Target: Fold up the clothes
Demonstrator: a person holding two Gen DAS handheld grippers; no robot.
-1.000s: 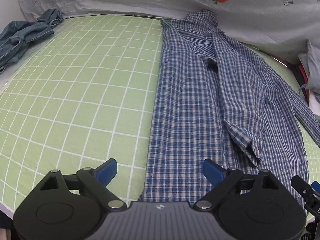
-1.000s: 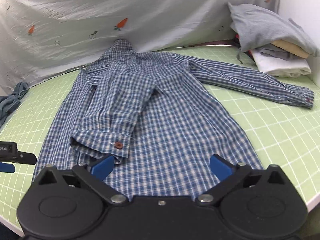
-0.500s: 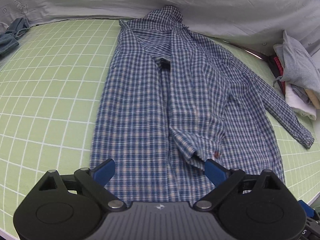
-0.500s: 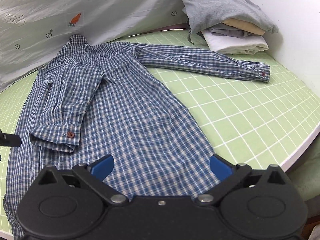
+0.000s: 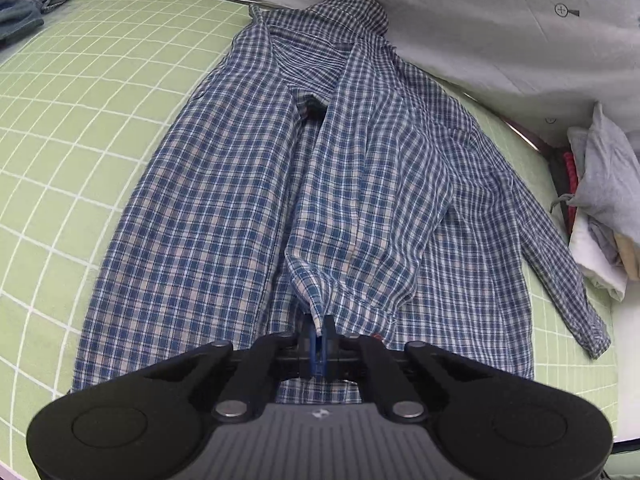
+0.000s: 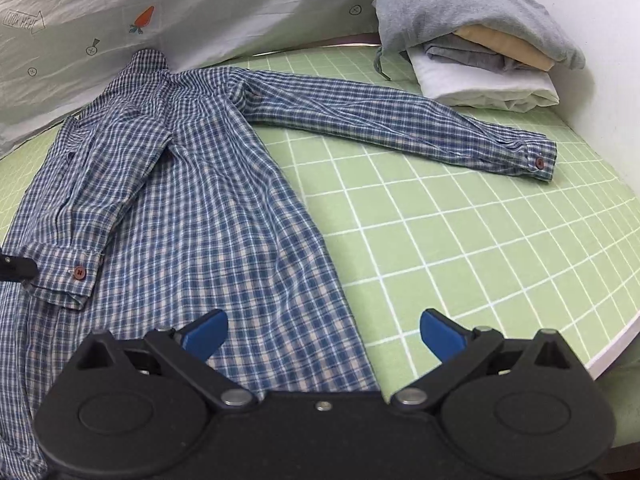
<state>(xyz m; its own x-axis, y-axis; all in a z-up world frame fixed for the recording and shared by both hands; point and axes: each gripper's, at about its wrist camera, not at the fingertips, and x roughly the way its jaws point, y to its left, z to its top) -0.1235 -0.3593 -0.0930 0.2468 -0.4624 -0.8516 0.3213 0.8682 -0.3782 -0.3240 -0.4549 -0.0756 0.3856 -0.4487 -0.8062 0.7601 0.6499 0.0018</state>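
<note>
- On the green grid-lined table cover [image 6: 460, 232], the blue-and-white checked long-sleeved shirt [image 6: 208, 208] lies flat, collar toward the grey printed backdrop sheet [image 6: 224, 8] and hem toward both tools, so its long axis runs away from them.
- Its left sleeve is folded in over the body; that sleeve's buttoned cuff [image 5: 344, 300] sits directly ahead of the left gripper [image 5: 319, 346], whose jaws have just been closing and now pinch the cuff's edge between the blue pads.
- Across the table, the other sleeve [image 6: 400, 120] stretches out sideways, its cuff ending near the stack of folded grey, cream and white garments [image 6: 480, 56].
- Nearest that spread sleeve is the right gripper [image 6: 324, 334], jaws wide apart and empty, hovering over the hem's right corner; I judge it the likelier one to fetch that sleeve.
- How much cloth the pinch holds is hidden by the tool body; the hem's near edge is cut off below both views.
</note>
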